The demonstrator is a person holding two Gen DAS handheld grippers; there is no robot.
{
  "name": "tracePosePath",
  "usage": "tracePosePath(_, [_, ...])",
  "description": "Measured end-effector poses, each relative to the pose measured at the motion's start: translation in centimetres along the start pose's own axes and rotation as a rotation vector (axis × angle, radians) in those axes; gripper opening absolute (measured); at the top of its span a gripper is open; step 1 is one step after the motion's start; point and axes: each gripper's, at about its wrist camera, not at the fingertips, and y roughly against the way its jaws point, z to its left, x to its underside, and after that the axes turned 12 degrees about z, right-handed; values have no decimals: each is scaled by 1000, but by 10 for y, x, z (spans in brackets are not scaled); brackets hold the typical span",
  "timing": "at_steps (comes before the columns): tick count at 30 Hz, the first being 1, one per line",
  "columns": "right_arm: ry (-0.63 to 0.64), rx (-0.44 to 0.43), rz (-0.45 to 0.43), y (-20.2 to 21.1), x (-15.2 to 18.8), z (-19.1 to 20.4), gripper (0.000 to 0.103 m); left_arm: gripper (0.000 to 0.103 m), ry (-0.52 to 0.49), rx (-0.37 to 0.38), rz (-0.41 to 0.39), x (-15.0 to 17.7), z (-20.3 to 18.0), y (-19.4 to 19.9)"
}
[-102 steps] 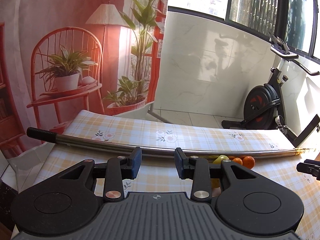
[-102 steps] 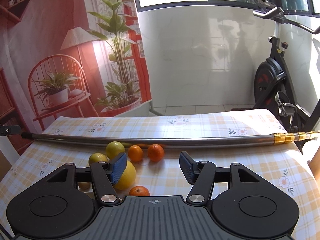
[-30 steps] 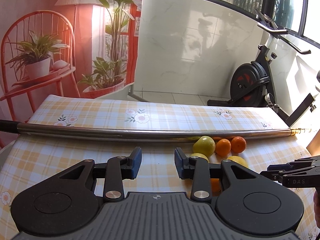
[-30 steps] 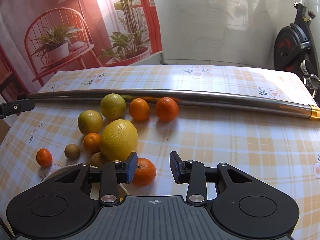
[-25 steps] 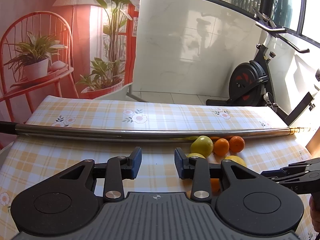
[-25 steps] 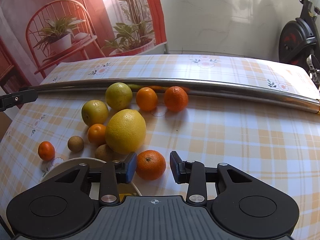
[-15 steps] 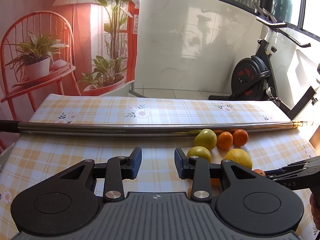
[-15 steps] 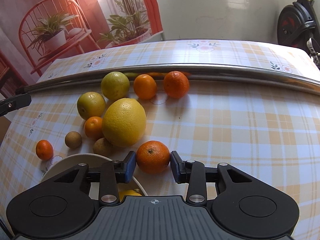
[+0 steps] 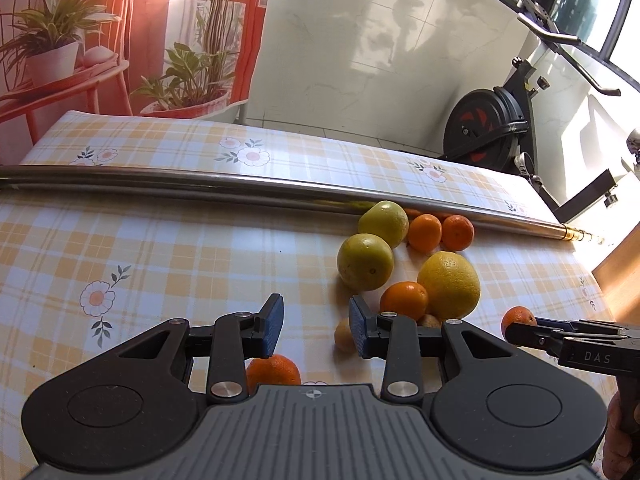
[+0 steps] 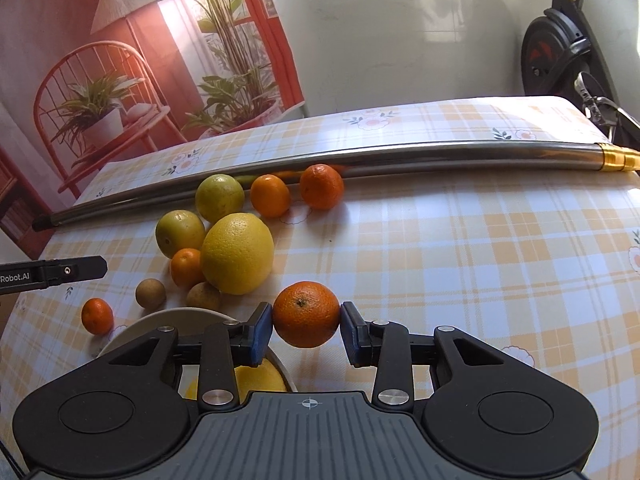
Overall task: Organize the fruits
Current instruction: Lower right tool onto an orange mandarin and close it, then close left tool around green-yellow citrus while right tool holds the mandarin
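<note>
An orange (image 10: 306, 314) fills the gap of my right gripper (image 10: 306, 330), with both blue pads against its sides just above the checked tablecloth. Left of it stands a pale plate (image 10: 172, 318) holding a yellow fruit (image 10: 260, 378). Behind lie a big yellow grapefruit (image 10: 238, 252), two green-yellow fruits (image 10: 219, 198), several small oranges and two brown fruits (image 10: 151, 293). My left gripper (image 9: 316, 328) hangs open over the cloth with nothing between its pads. A small orange (image 9: 273, 368) shows under its left finger. The right gripper's tip (image 9: 516, 328) reaches in from the right.
A long steel pipe (image 10: 400, 152) lies across the table behind the fruit. An exercise bike (image 9: 492, 128) stands beyond the far right corner. The table's right edge (image 9: 596, 280) drops off beside a wooden surface. Bare cloth stretches left of the fruit cluster.
The right gripper has slid forward and tilted, so the orange now sits fully between its pads. The left gripper has dipped down towards the fruit, still open.
</note>
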Motion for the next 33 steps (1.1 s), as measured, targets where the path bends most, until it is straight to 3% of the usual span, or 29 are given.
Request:
tracePosePath(15, [-25,-5,-31,9,6,-6,34,38,-17,4,34,-2,-7,-7])
tracePosePath(24, [-36,-6,-45,12,7,-8,34,38,-19,25,21,-25,-18,-13])
tracePosePath(26, [-43,-10,-44,11,7,-9,34,49,2,32,22,-36,-21,-19])
tracePosePath(27, [-46,-12,-44,11,7,-9,34,59,16,39,26,-41,-22,-24])
tracePosePath(33, [-55,-7,-49,12,9,-13,34,61,62,72,67,-61,-30,-51])
